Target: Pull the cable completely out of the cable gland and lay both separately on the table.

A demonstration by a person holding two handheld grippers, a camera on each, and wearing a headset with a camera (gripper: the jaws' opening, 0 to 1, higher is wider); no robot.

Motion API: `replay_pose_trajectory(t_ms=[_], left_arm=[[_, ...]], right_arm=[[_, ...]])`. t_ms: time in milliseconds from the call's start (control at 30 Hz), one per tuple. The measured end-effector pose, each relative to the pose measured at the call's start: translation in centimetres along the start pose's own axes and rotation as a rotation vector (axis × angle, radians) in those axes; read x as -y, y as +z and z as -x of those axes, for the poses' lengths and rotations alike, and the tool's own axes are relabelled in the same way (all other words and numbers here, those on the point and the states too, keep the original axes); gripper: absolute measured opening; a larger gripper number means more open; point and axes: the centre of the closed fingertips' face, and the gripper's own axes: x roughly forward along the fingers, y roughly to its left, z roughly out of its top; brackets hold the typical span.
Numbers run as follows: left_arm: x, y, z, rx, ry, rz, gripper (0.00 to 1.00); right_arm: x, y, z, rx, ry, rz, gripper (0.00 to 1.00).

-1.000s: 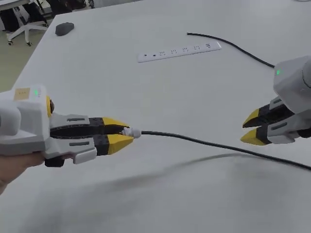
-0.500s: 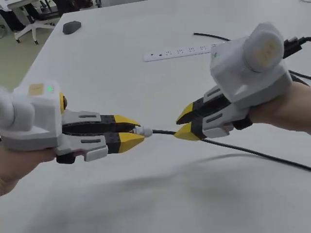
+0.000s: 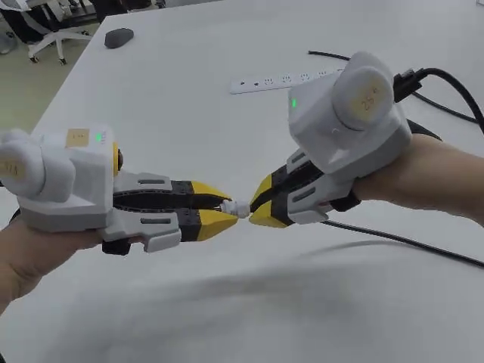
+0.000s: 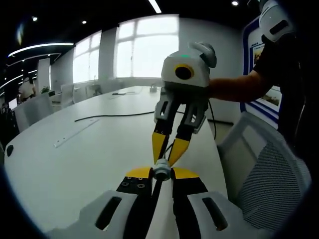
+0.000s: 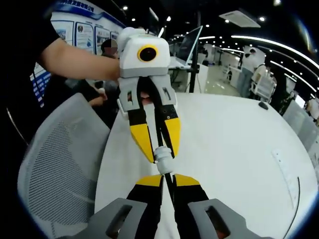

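My left claw (image 3: 229,210) is closed on the white cable gland (image 3: 240,209), which sits pinched between its yellow tips, held up off the table (image 3: 189,113). My right claw (image 3: 262,204) is nose to nose with it, tips just beside the gland. Its jaws stand close on either side of the black cable (image 3: 393,240), right where it leaves the gland. In the right gripper view the gap looks narrow, but I cannot tell whether the jaws actually pinch the cable.

As I judge it, nothing of the task is finished. The cable is seated in the gland, and neither piece lies on the table by itself. What remains is a firm hold on the cable, a pull apart, and then setting each piece down separately.

Room is generous. The cable trails away to my right across bare tabletop, so that is the free direction for drawing it out. The power strip (image 3: 291,77) lies well beyond my claws, and the mouse (image 3: 119,36) sits far off near the table's far left corner. The left edge of the table is well away from my left claw. A mesh chair (image 4: 269,174) stands beside the table.
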Motion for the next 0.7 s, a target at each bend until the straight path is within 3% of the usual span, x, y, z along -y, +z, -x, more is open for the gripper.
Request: replay_pose_trajectory(t_ms=[433, 700], left_arm=[[0.4, -0.4, 0.5, 0.002, 0.006, 0.005, 0.15], [0.4, -0.7, 2.1, 0.006, 0.040, 0.009, 0.15]], right_arm=[[-0.4, -0.2, -0.3, -0.022, 0.003, 0.025, 0.00], [-0.4, -0.8, -0.1, -0.052, -0.004, 0.034, 0.00]])
